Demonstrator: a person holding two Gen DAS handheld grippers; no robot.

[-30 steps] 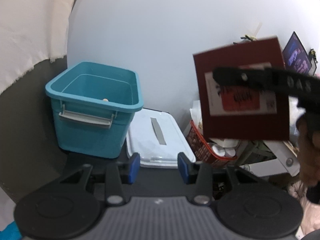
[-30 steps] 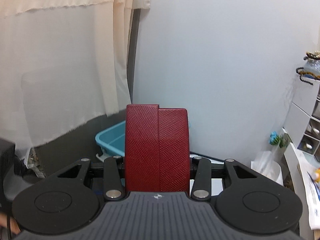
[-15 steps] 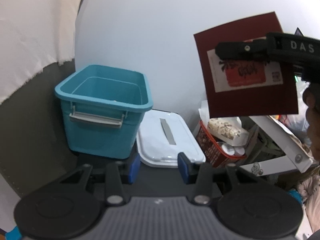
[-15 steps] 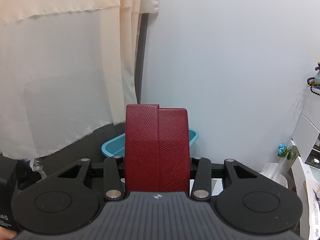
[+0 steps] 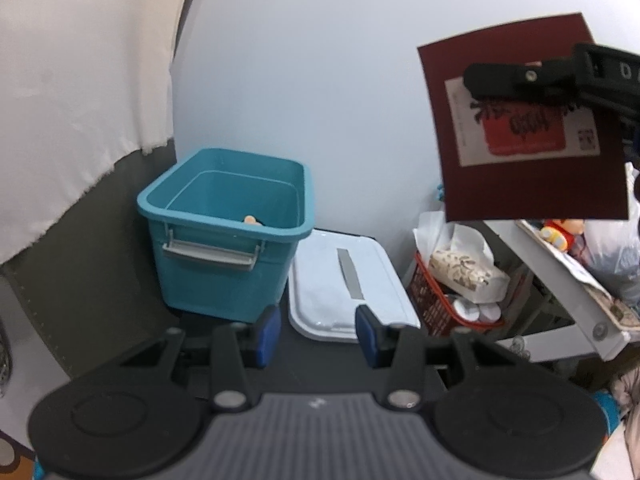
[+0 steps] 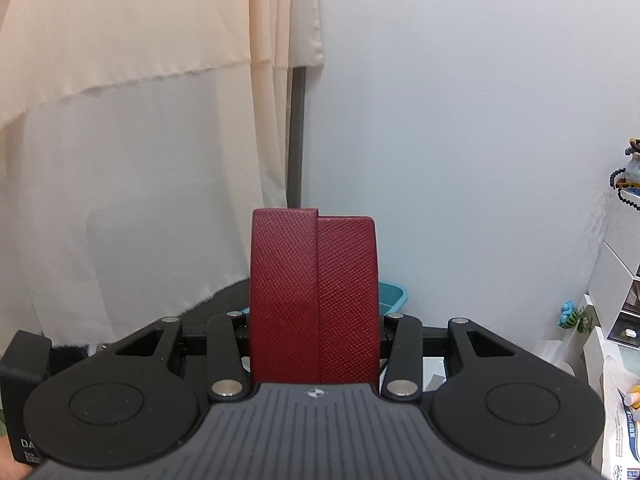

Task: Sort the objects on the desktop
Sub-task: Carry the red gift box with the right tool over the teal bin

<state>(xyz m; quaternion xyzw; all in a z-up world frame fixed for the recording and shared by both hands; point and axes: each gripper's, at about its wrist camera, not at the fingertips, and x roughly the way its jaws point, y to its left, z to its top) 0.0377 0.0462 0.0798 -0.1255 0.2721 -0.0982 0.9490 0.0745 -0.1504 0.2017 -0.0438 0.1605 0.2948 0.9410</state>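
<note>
My right gripper (image 6: 314, 332) is shut on a dark red textured box (image 6: 314, 300) and holds it up in the air. In the left wrist view the same red box (image 5: 528, 184) hangs high at the right, its labelled face showing, with a black finger (image 5: 516, 80) of the right gripper across it. My left gripper (image 5: 316, 334) is open and empty, its blue pads apart, low before a teal plastic bin (image 5: 228, 240). The bin holds a small orange object (image 5: 251, 220). The bin's rim (image 6: 394, 294) peeks out behind the box in the right wrist view.
A white lid (image 5: 348, 284) lies flat right of the teal bin. A red wire basket (image 5: 444, 300) with tissue packs stands further right, beside a white shelf (image 5: 560, 276) with toys and bags. A curtain (image 5: 80, 80) hangs at the left.
The red box in my right gripper has risen higher and the right wrist view has tilted upward. My left gripper has shifted, so the teal bin sits more to the centre.
</note>
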